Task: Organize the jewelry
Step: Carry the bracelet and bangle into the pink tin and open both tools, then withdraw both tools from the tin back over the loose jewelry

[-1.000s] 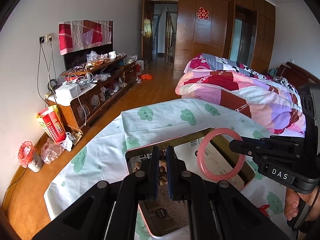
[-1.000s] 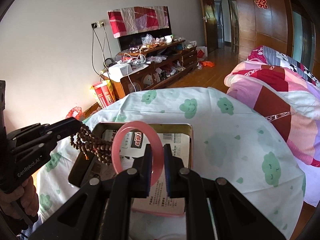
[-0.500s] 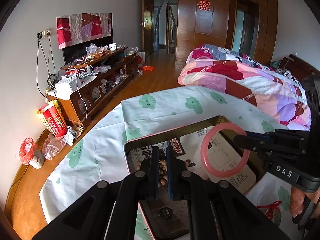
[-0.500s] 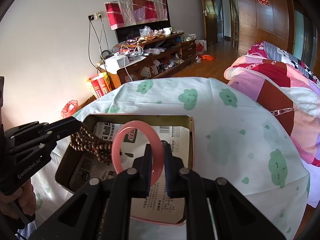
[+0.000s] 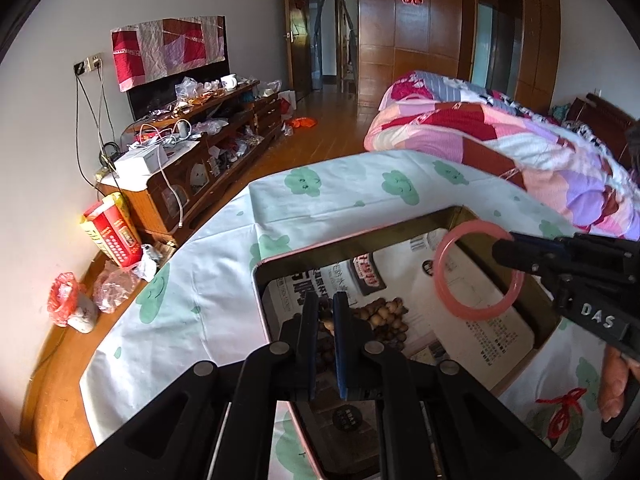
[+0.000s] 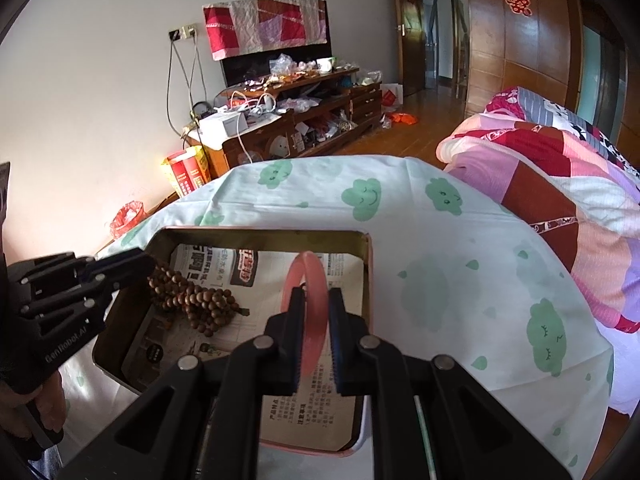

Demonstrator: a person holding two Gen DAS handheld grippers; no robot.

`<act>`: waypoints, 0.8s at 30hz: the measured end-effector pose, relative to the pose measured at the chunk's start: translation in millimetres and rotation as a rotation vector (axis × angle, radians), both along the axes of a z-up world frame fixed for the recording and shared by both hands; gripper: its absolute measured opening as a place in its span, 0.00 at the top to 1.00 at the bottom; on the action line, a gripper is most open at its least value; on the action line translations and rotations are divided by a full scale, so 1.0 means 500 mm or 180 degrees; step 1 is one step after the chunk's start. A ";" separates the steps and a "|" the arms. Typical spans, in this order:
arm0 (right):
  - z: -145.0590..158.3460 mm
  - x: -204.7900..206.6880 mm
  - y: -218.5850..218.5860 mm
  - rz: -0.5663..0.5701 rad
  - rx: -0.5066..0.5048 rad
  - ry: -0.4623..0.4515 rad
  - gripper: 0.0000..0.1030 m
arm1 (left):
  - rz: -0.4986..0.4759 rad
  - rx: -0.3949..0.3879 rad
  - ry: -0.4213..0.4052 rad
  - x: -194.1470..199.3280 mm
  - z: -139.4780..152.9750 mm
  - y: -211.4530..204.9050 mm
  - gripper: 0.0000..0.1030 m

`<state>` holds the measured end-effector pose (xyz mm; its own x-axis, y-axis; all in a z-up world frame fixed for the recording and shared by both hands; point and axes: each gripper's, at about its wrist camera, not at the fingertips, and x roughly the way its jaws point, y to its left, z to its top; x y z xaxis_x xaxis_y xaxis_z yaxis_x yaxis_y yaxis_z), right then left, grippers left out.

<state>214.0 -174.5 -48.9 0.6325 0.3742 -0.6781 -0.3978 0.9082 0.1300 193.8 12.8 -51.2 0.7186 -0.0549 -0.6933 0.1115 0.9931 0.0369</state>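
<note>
A shallow tin box with a pink rim, lined with newsprint, sits on the cloth-covered table. My left gripper is shut on a string of brown wooden beads. Most of the string is heaped on the paper in the box's left part. My right gripper is shut on a pink bangle. It holds the bangle upright above the box's right part, edge-on in the right wrist view.
The table wears a white cloth with green clouds. A red knotted cord lies on it near the right hand. A quilted bed stands to the right. A cluttered wooden TV cabinet lines the left wall.
The left gripper has sunk into the box, and the beads that hung free now lie heaped on the paper. The bangle now shows edge-on in the right wrist view.
</note>
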 end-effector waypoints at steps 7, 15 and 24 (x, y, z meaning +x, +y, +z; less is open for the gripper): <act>0.004 -0.009 -0.013 -0.0074 0.0053 -0.0053 0.50 | 0.0127 0.0129 -0.0203 -0.022 0.010 -0.001 0.31; 0.003 -0.023 -0.029 -0.0149 0.0077 -0.0073 0.45 | 0.0187 0.0075 -0.0149 -0.026 0.008 0.009 0.30; -0.003 -0.061 -0.053 -0.0211 0.0070 -0.0042 0.45 | 0.0318 0.0068 -0.0214 -0.094 0.017 0.027 0.31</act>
<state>183.2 -201.1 -50.3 0.6652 0.3458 -0.6617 -0.3386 0.9296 0.1454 147.0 26.1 -42.5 0.7646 0.0336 -0.6436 0.0085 0.9980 0.0622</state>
